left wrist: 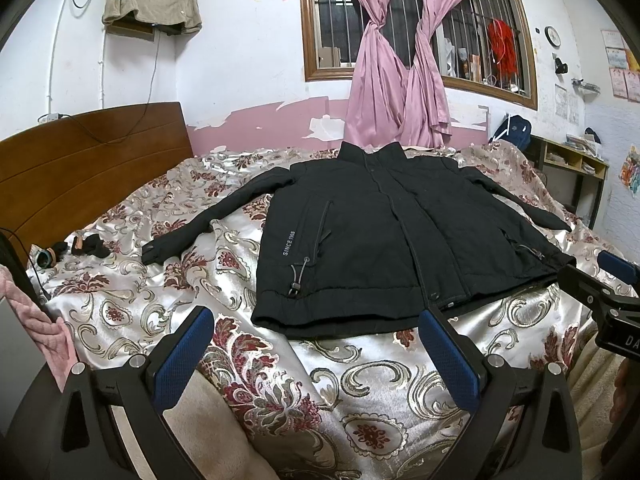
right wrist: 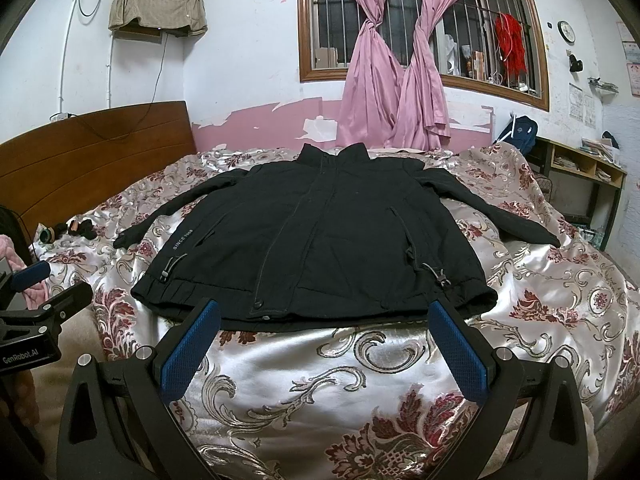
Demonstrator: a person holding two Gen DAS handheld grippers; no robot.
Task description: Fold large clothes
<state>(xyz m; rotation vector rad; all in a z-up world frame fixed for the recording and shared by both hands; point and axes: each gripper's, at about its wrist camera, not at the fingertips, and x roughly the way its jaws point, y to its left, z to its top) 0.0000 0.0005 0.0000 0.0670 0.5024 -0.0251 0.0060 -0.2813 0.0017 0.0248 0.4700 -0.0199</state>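
One black jacket (left wrist: pixel 384 240) lies flat on the bed (left wrist: pixel 360 392), front up and closed, collar toward the window wall, hem toward me, its two sleeves spread out to either side. Grey lettering, "SINCE 1988", runs up beside one pocket, and two drawcord toggles sit near the hem.

My left gripper (left wrist: pixel 316 328) hovers just short of the hem, level and pointed along the bed, jaws spread wide and holding nothing; its two blue pads frame the jacket's lower edge. My right gripper (right wrist: pixel 324 320) is in the same pose beside it, jaws also released and empty, its pad tips showing right at the hem line; I cannot tell whether they touch the cloth. Each gripper shows at the edge of the other's view.

The floral satin bedspread (right wrist: pixel 540 320) covers the bed. To the left stands a wooden headboard (left wrist: pixel 80 172), with a few small dark items (left wrist: pixel 86 246) lying near it. Behind, two pink curtains (left wrist: pixel 396 80), knotted, hang at the barred window (left wrist: pixel 480 32).
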